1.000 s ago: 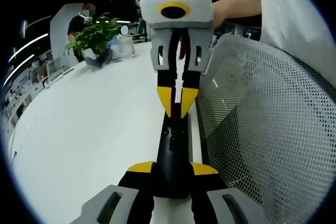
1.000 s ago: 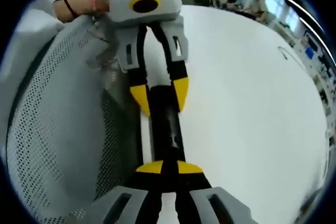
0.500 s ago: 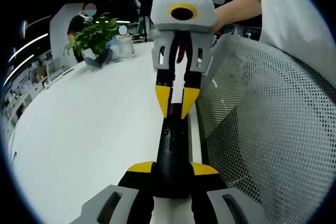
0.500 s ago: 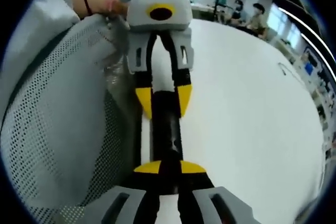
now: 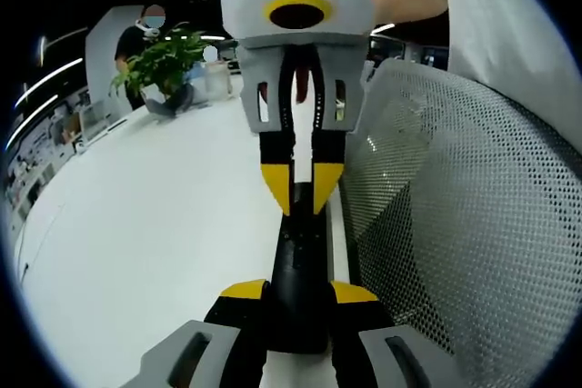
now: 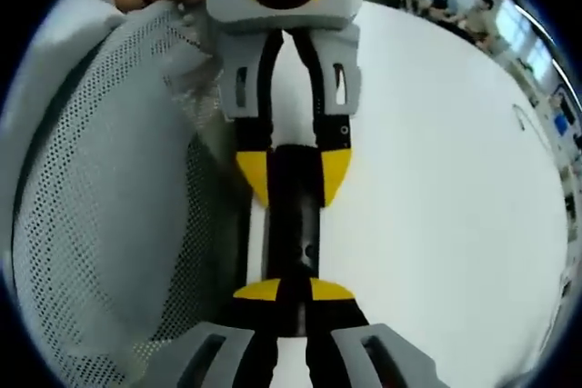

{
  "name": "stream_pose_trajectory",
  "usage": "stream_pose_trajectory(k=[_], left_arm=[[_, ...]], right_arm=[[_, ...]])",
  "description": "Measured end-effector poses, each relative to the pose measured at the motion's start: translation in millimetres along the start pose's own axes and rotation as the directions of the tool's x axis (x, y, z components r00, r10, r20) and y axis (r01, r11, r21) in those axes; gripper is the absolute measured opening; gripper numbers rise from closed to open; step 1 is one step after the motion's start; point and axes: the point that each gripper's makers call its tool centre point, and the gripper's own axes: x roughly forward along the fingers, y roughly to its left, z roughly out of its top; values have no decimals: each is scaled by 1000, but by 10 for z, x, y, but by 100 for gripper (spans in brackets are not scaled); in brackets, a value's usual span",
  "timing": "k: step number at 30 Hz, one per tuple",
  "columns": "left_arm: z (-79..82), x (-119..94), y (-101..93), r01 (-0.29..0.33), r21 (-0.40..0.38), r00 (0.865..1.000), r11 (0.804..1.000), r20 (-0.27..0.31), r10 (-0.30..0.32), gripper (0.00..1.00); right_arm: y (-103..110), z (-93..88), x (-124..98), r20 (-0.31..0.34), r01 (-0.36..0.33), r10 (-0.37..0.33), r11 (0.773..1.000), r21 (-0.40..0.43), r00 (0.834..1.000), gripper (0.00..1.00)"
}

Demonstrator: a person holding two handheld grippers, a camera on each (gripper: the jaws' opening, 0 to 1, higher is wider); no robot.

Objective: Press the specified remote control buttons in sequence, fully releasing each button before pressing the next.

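Note:
A slim black remote control point(image 5: 300, 256) lies between my two grippers above the edge of a white table point(image 5: 155, 224). My left gripper point(image 5: 298, 293) is shut on its near end. My right gripper point(image 5: 302, 190) comes in from the top of the left gripper view, its yellow tips close together and set down on the remote's far part. In the right gripper view, the right gripper point(image 6: 296, 291) rises from the bottom with its tips together over the remote point(image 6: 296, 224), and the left gripper point(image 6: 293, 174) clamps the remote from the far side.
A grey mesh chair back point(image 5: 455, 224) point(image 6: 100, 179) stands right beside the table edge and the remote. A potted plant point(image 5: 164, 61) sits at the table's far end. A person's forearm point(image 5: 409, 2) holds the right gripper. People sit far back point(image 6: 459, 6).
The right gripper has come closer to the left one, its tips further along the remote. The left gripper still holds the remote in the same place.

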Motion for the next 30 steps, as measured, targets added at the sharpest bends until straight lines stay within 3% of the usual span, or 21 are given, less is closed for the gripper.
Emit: stream_pose_trajectory(k=[2,5,6,10,13,19,20,21,24,26,30], left_arm=[[0,0,3,0,0,1000,1000,0,0,25],[0,0,5,-1,0,1000,1000,1,1,25],[0,0,5,-1,0,1000,1000,1,1,25],[2,0,4,0,-1,1000,1000,1,0,25],[4,1,4,1,-1,1000,1000,2,-1,25],[5,1,7,1,-2,1000,1000,2,-1,25],[6,0,7,1,-3,1000,1000,2,-1,25],[5,0,6,1,-3,1000,1000,3,-1,25],[4,0,9,0,-4,1000,1000,3,0,25],[4,-2,11,1,-5,1000,1000,4,-1,25],[0,-1,14,1,-2,1000,1000,2,-1,25]], right_arm=[[0,-2,-9,42,19,-19,1000,1,999,6],[-21,25,-23,151,57,-72,993,105,986,6],[-18,18,-30,160,67,-81,994,90,984,6],[-3,42,-21,151,92,-98,995,46,984,6],[0,63,-13,130,110,-103,993,-52,986,6],[-22,64,-4,73,49,-50,999,10,996,5],[-11,52,-2,55,34,-37,998,53,998,5],[-24,49,0,39,30,-36,986,162,999,5],[-40,65,17,7,23,-25,987,157,1000,5],[-35,62,18,9,36,-38,989,146,999,5],[-37,79,6,99,80,-97,984,157,990,5]])
